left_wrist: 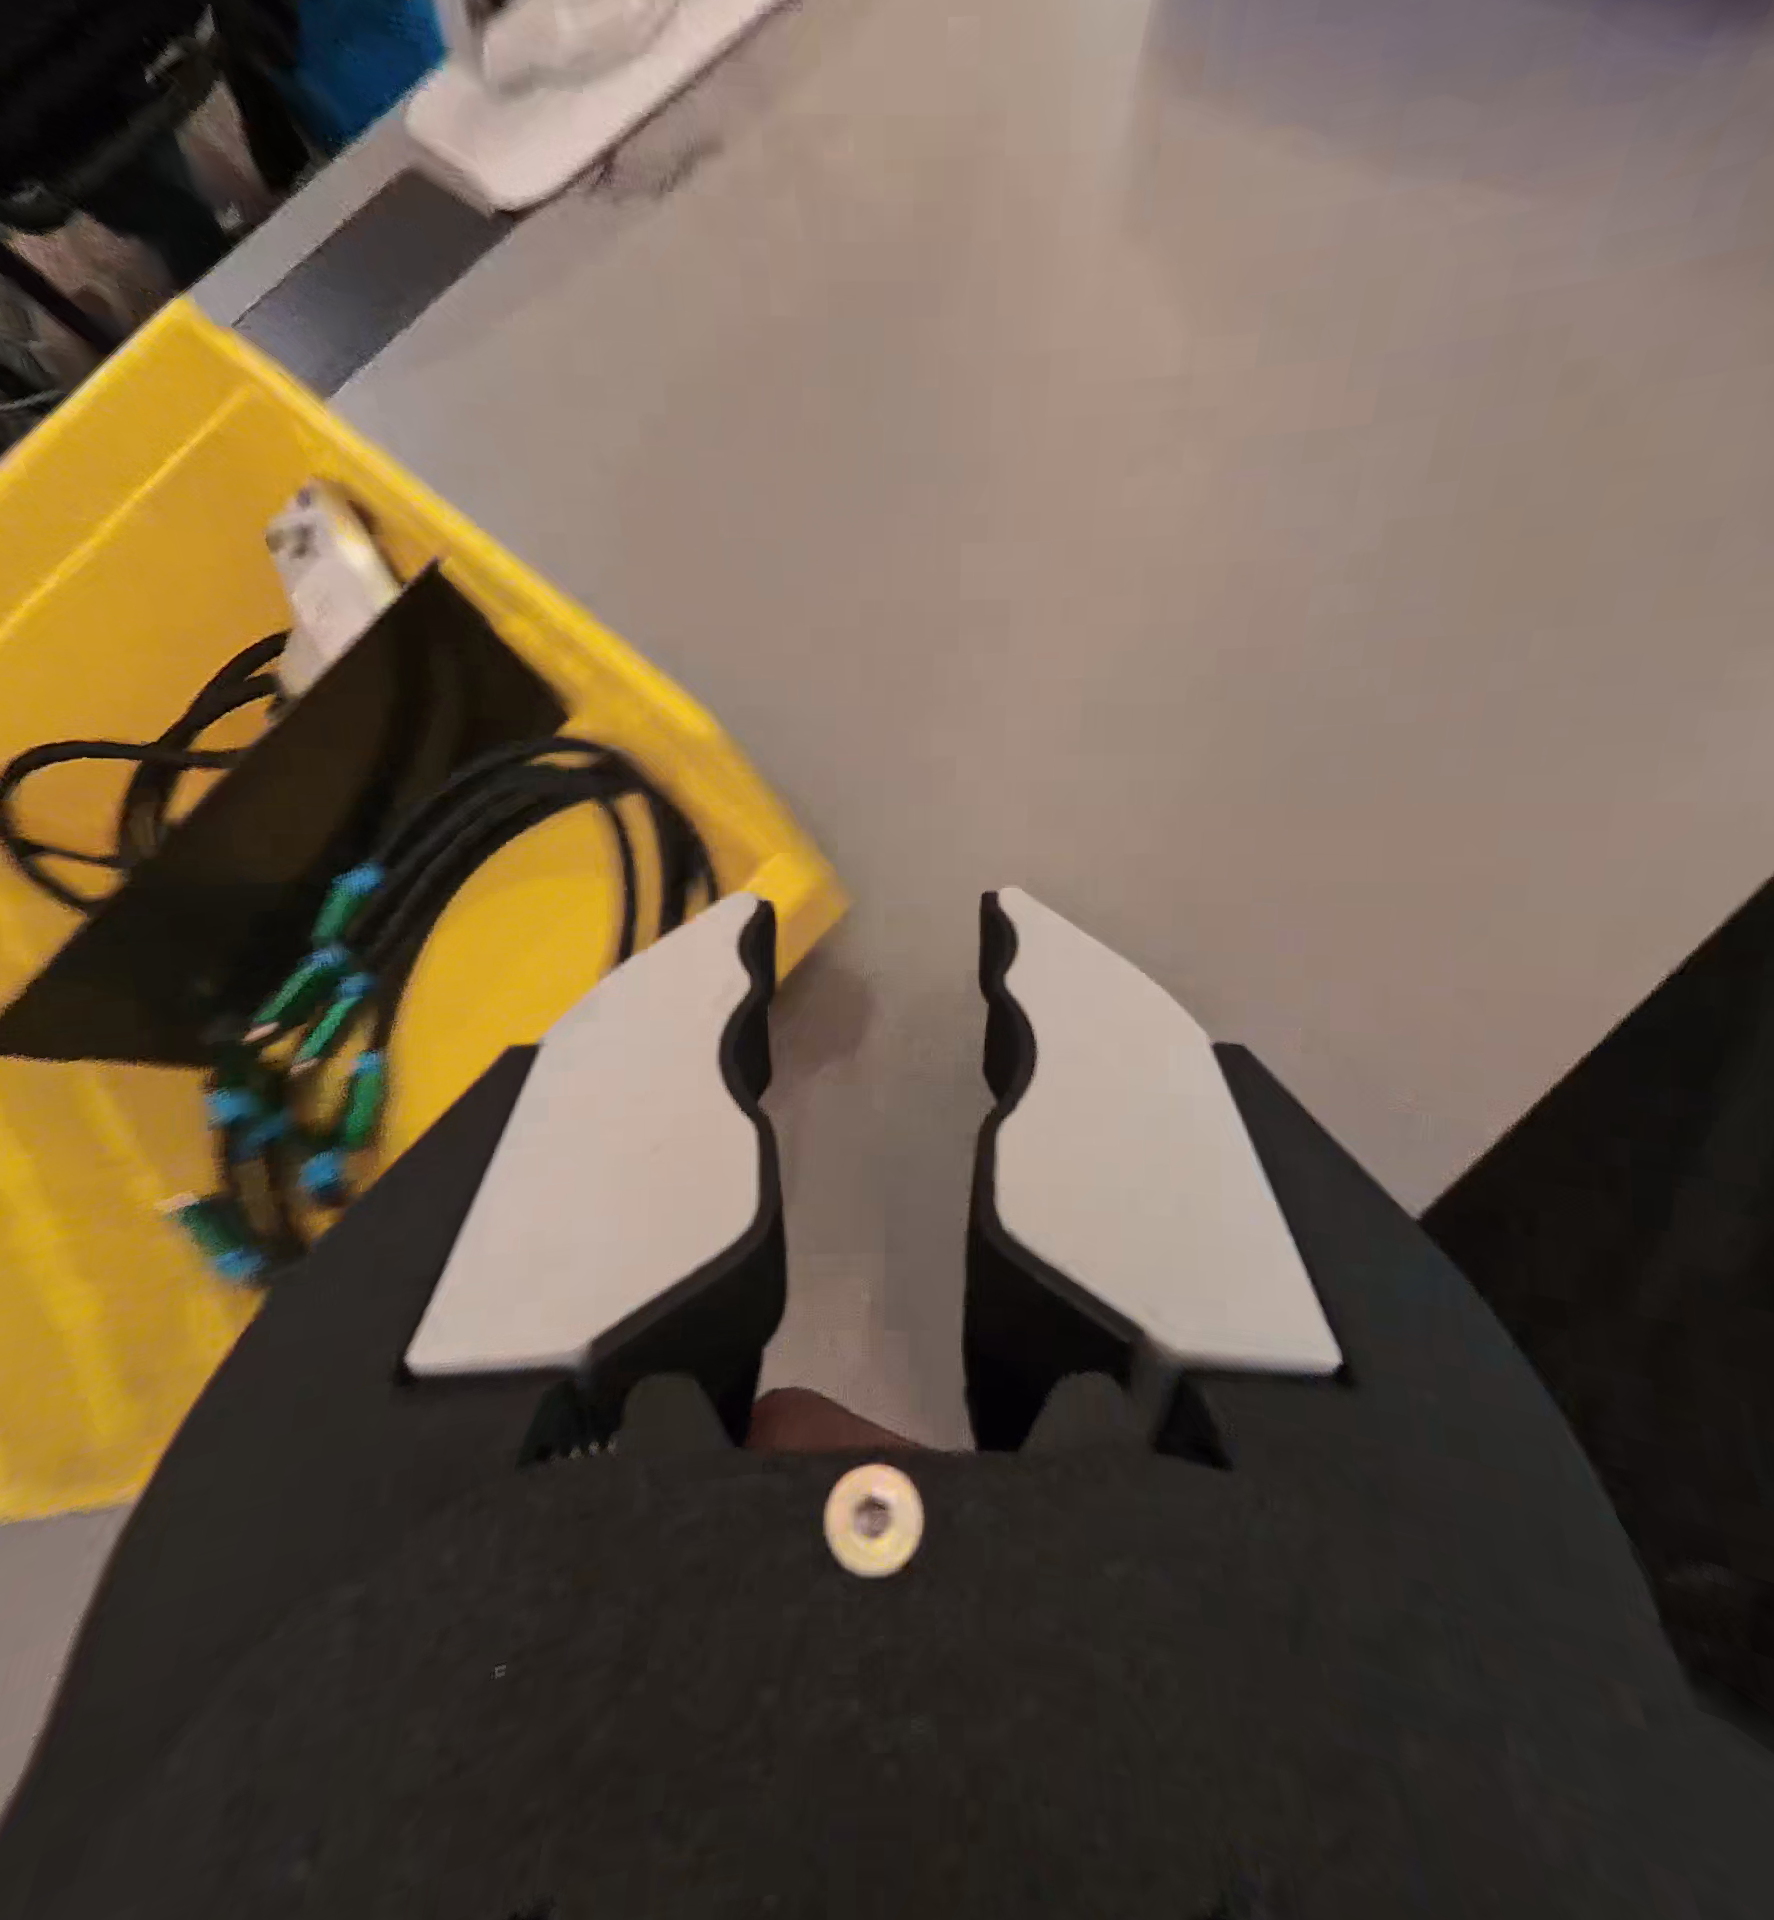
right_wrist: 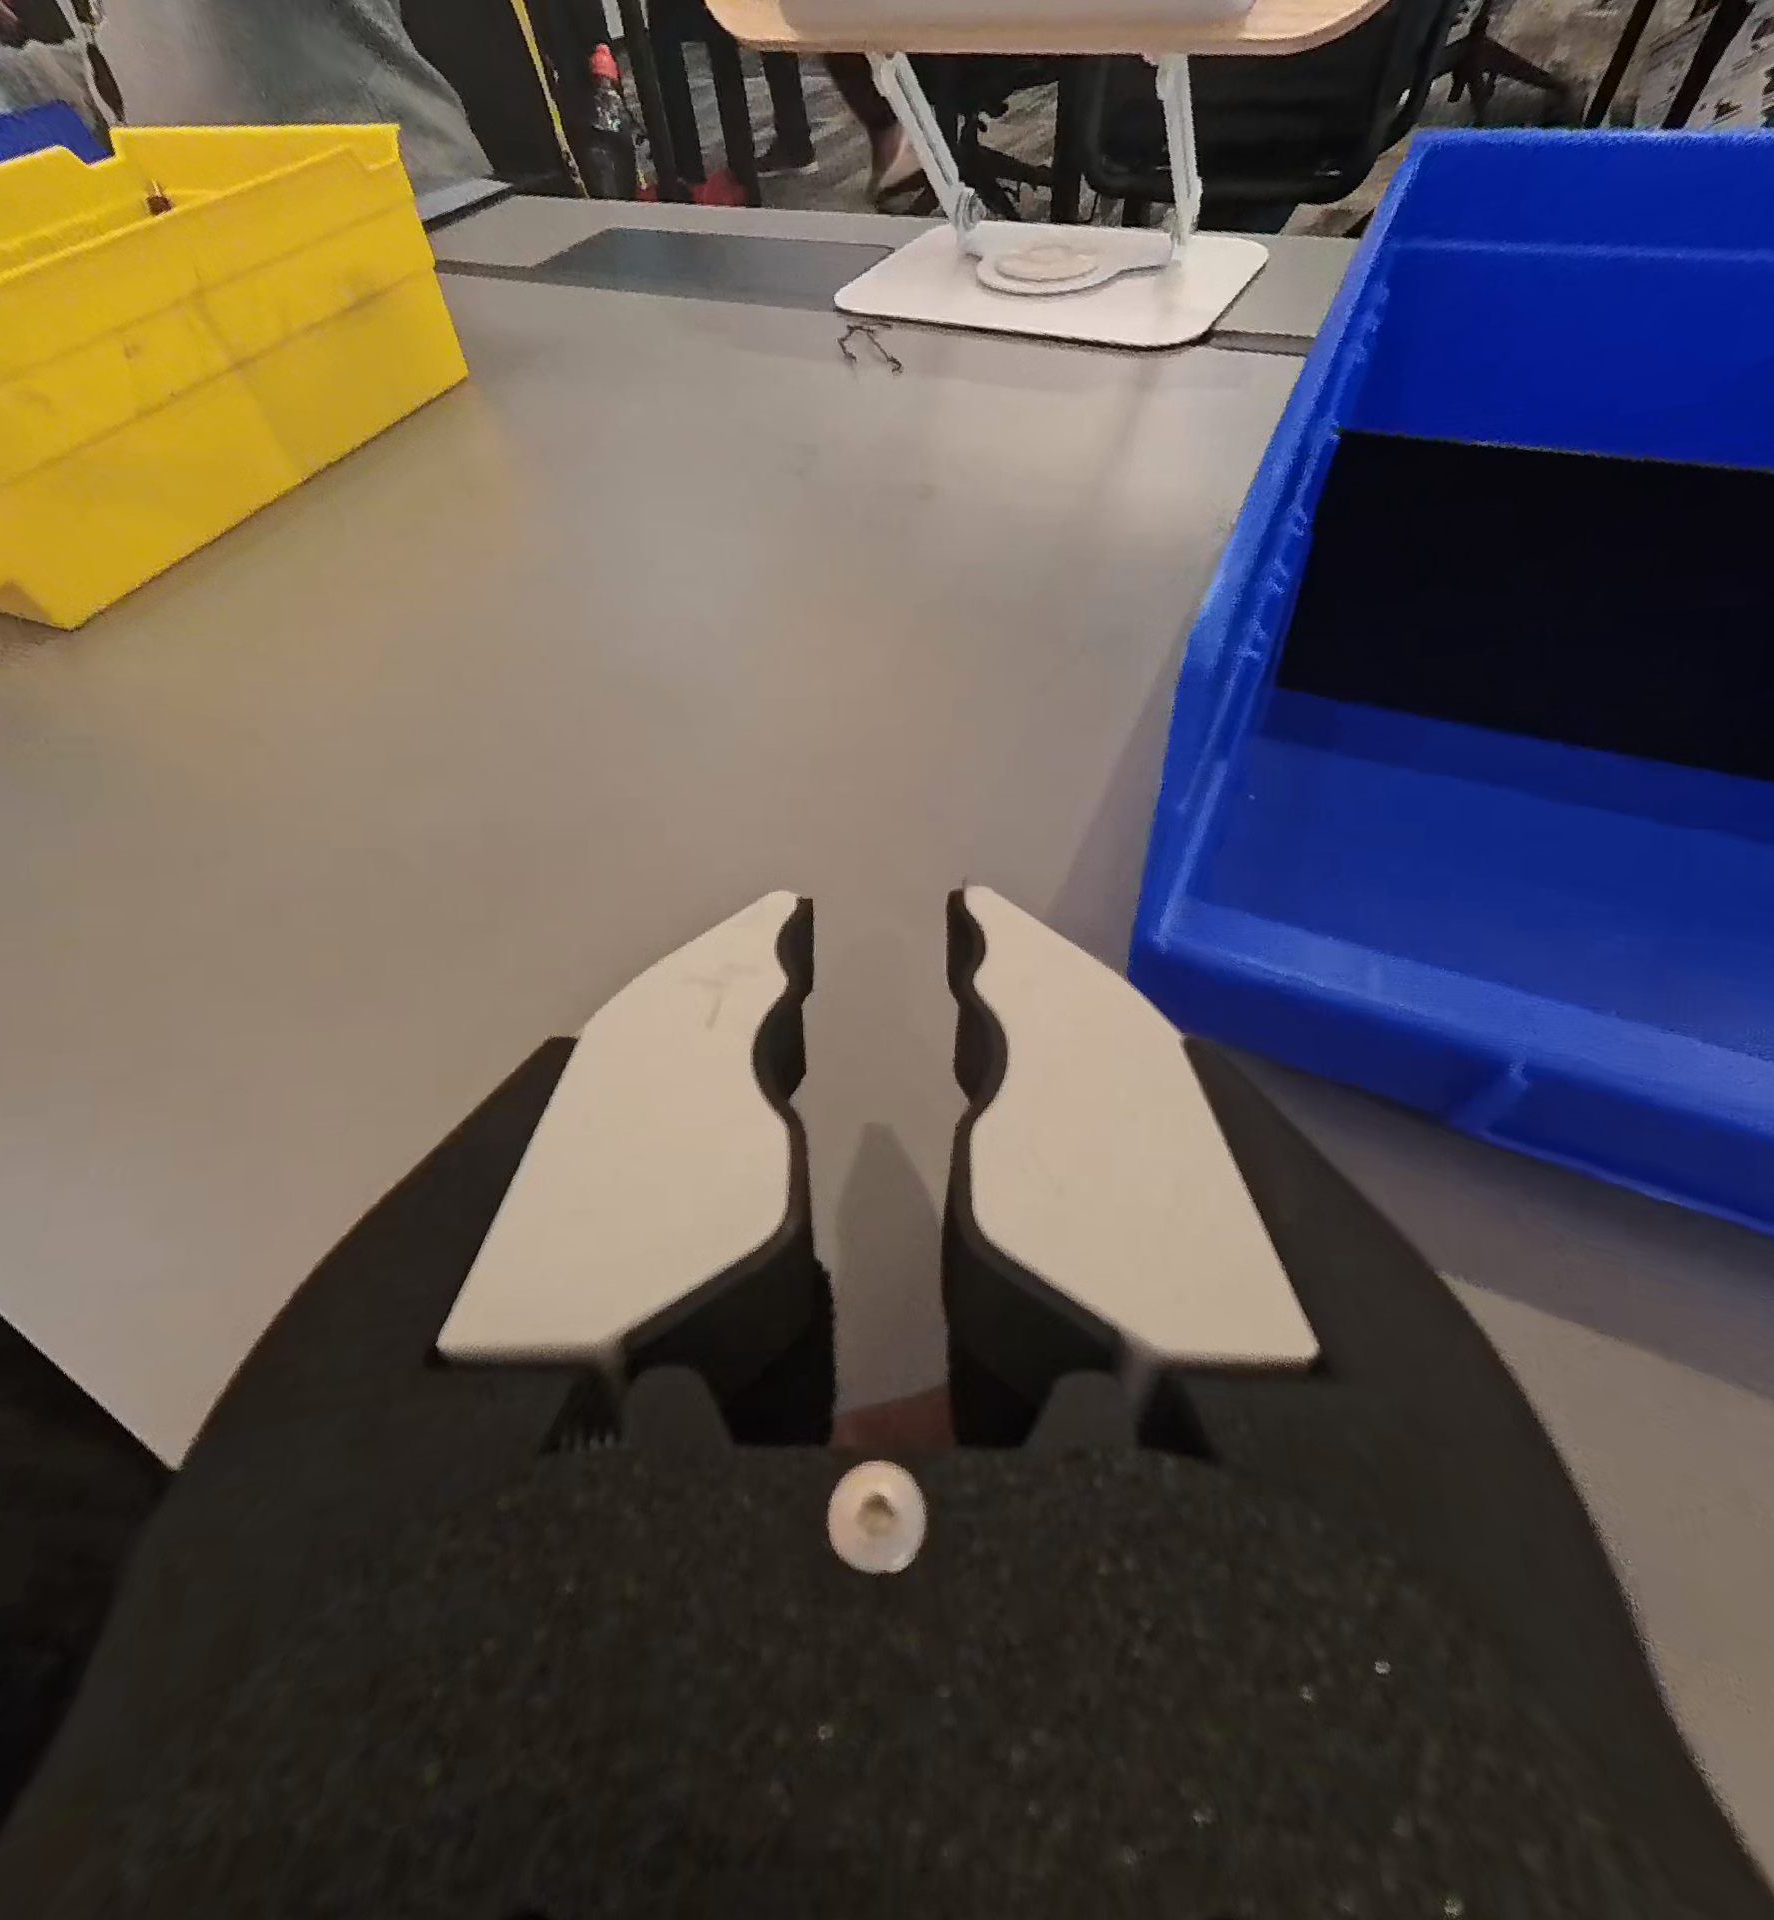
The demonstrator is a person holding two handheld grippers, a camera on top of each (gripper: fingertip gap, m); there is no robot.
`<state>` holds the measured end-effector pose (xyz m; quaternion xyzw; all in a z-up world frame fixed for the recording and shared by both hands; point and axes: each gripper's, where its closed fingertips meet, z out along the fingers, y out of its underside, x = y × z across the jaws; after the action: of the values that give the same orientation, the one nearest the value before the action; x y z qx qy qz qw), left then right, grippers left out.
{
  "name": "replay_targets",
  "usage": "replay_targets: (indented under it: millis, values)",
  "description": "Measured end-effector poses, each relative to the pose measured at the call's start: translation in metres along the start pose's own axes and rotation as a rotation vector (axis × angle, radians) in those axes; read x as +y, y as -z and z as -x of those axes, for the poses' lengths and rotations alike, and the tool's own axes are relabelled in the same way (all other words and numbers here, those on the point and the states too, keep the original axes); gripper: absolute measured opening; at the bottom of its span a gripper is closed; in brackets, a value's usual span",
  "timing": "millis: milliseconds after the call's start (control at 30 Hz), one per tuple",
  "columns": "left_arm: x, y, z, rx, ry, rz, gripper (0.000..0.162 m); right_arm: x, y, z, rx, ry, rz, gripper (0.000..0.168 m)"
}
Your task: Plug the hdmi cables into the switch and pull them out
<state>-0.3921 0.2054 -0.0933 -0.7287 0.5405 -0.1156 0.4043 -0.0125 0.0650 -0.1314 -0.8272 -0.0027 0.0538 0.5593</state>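
In the left wrist view a yellow bin (left_wrist: 62,623) sits at the left on the grey table (left_wrist: 1174,520). Inside it lie black HDMI cables (left_wrist: 550,821) with green and blue plug ends (left_wrist: 332,997), a black divider panel (left_wrist: 270,831) and a silver switch box (left_wrist: 327,582) behind the panel. My left gripper (left_wrist: 878,914) is open and empty, hovering over the table just right of the bin's near corner. My right gripper (right_wrist: 881,904) is open and empty above the table, between the yellow bin (right_wrist: 166,353) and a blue bin (right_wrist: 1485,935).
The blue bin at the right holds a black divider (right_wrist: 1589,603). A white stand base (right_wrist: 1049,286) sits at the table's far edge, with a small dark wire clip (right_wrist: 867,348) in front of it. The table's near edge drops to dark floor (left_wrist: 1693,1143). The left gripper's tips are roughly 40 cm from the right gripper's.
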Motion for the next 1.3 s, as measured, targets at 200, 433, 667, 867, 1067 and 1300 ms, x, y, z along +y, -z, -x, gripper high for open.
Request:
replay_targets:
  millis: [200, 433, 667, 867, 1067, 1300]
  values:
    - [0.051, -0.003, 0.043, 0.066, -0.135, 0.363, 0.062, -0.001, -0.005, 0.007, -0.026, 0.0, 0.007, 0.024]
    - [0.078, -0.025, 0.064, 0.015, -0.22, 0.478, 0.053, 0.002, 0.001, 0.002, 0.005, 0.016, 0.007, 0.024]
    - [0.065, -0.019, 0.057, 0.069, -0.203, 0.398, 0.034, 0.003, 0.007, -0.005, 0.025, 0.0, 0.007, 0.024]
    - [0.058, -0.013, 0.063, 0.032, -0.225, 0.373, 0.025, 0.005, 0.003, 0.001, 0.018, 0.039, 0.025, 0.024]
    - [0.048, -0.003, 0.07, -0.018, -0.24, 0.33, 0.012, 0.005, 0.0, 0.002, 0.006, 0.039, 0.031, 0.024]
    - [0.037, 0.001, 0.074, -0.055, -0.264, 0.278, 0.008, 0.005, 0.001, 0.003, 0.005, 0.04, 0.029, 0.024]
